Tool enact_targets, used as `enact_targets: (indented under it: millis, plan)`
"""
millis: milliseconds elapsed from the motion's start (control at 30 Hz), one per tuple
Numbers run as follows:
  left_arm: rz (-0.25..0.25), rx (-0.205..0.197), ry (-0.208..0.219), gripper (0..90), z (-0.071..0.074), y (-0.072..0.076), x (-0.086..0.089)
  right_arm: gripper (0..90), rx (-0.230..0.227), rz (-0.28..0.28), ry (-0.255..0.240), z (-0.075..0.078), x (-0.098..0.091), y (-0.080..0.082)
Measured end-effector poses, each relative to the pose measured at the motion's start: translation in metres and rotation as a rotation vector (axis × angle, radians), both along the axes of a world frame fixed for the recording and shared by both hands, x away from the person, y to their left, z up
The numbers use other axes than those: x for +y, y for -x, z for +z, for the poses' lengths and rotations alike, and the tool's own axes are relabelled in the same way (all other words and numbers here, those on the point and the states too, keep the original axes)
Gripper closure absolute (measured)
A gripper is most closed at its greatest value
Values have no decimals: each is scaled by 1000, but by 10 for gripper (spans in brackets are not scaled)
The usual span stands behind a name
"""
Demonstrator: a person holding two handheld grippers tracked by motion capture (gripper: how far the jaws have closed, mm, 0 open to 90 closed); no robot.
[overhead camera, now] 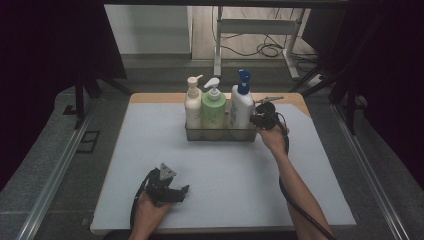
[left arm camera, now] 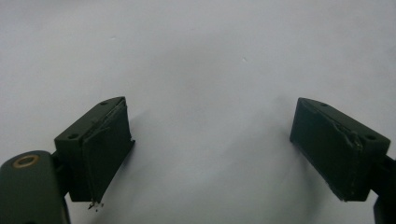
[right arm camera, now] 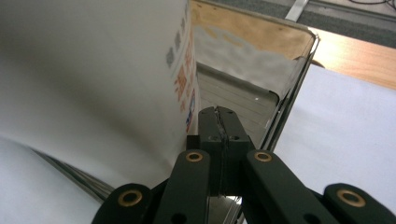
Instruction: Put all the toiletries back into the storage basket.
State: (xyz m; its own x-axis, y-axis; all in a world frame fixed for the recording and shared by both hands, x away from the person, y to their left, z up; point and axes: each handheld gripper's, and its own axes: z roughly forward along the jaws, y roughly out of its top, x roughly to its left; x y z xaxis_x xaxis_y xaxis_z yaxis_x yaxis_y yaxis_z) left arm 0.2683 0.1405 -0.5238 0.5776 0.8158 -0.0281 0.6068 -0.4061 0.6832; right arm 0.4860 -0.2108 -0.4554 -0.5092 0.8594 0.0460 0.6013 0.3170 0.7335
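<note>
Setting: a desk [overhead camera: 150, 150] with a pale grey mat, dark curtains at both sides, cables on the floor beyond.
Caddy: a clear rectangular organiser [overhead camera: 220, 134] stands at the far middle of the desk and holds three pump bottles in a row.
Bottles: cream [overhead camera: 193, 107] at left, green [overhead camera: 213, 110] in the middle, white with blue pump [overhead camera: 241, 102] at right.
Right tongs [overhead camera: 260, 117]: clenched, jaws pressed flat together with nothing between them, at the caddy's right end just beside the white bottle [right arm camera: 93, 70]; whether they touch the clear wall [right arm camera: 285, 107] I cannot tell.
Left tongs [overhead camera: 170, 190]: released, jaws spread wide over bare mat [left arm camera: 210, 70], well apart from the caddy.
Step in hand, judged: working the shut tips at the caddy's right end.
Doing it well: keep the tips low against the wall, move slowly, avoid tilting the tall bottles; the left tongs could steady the other end.
</note>
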Motion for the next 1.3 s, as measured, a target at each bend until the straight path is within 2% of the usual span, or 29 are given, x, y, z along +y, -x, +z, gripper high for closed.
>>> enact_targets:
  millis: [933, 1300]
  plan:
    - [1, 0, 3, 122, 0, 0, 0, 895, 31, -3, 10, -9, 4, -3]
    - [2, 0, 4, 122, 0, 0, 0, 895, 42, 15, 21, -13, 7, -2]
